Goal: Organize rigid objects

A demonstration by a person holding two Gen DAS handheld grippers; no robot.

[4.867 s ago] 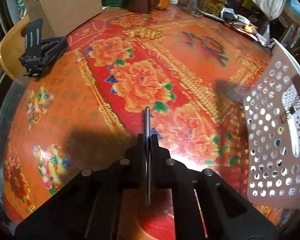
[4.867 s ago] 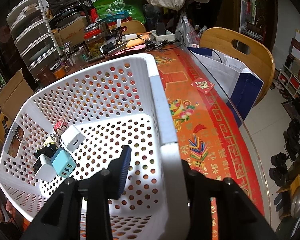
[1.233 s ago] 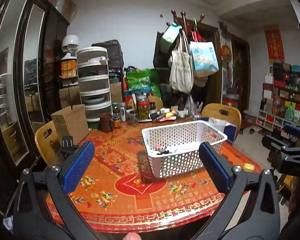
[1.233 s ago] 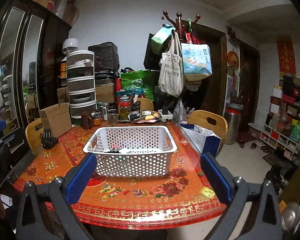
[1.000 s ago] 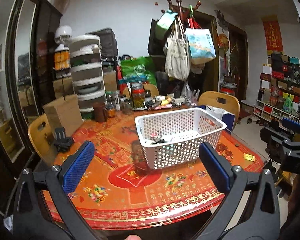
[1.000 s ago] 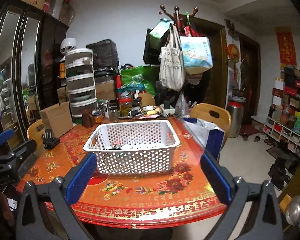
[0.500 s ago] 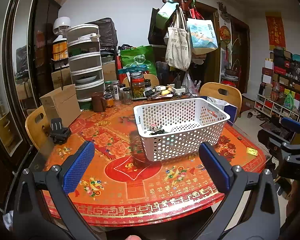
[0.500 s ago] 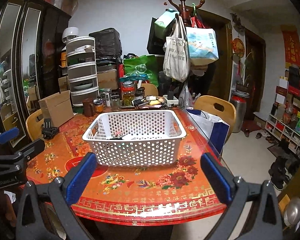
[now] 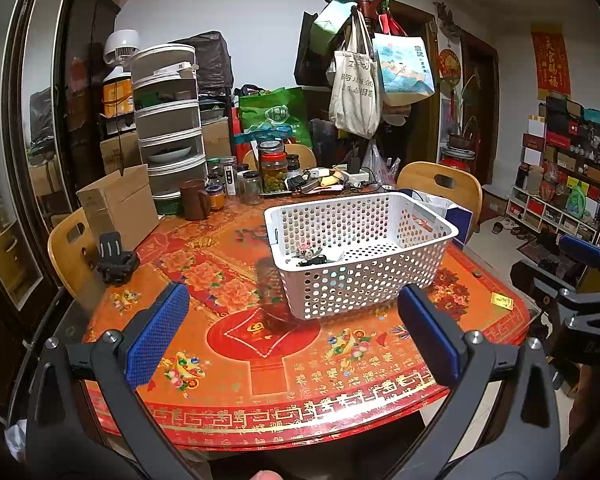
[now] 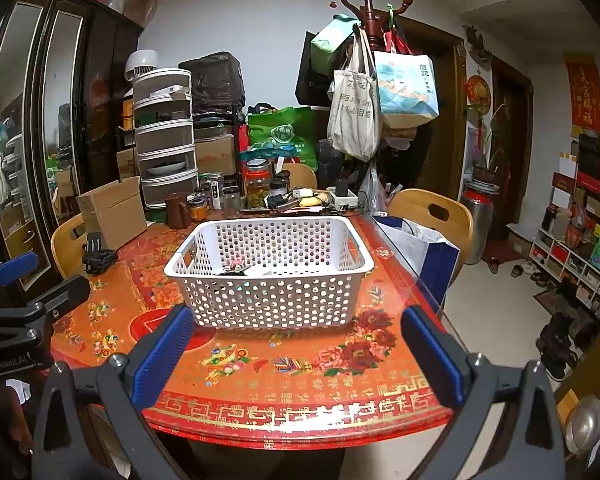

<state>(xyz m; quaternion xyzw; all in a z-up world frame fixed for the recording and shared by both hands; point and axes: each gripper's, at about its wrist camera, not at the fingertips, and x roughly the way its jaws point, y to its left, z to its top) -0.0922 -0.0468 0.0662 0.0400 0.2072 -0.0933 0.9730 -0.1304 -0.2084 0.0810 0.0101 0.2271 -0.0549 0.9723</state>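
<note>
"GenRobot.AI" is printed on the left gripper's body at the edge of the right wrist view; a red wall scroll (image 9: 550,62) bears 天官赐福. The white perforated basket (image 10: 270,294) stands on the red floral bench (image 10: 300,376), with small chargers and dark items (image 9: 316,256) piled in its left corner. A cardboard box (image 9: 118,206), brown jug (image 9: 194,200) and pickle jar (image 9: 274,168) stand behind it, and a black folded stand (image 9: 114,258) sits near the left edge. The left gripper (image 9: 292,336) and right gripper (image 10: 296,354) both hang off the bench's near edge, jaws wide apart, empty.
</note>
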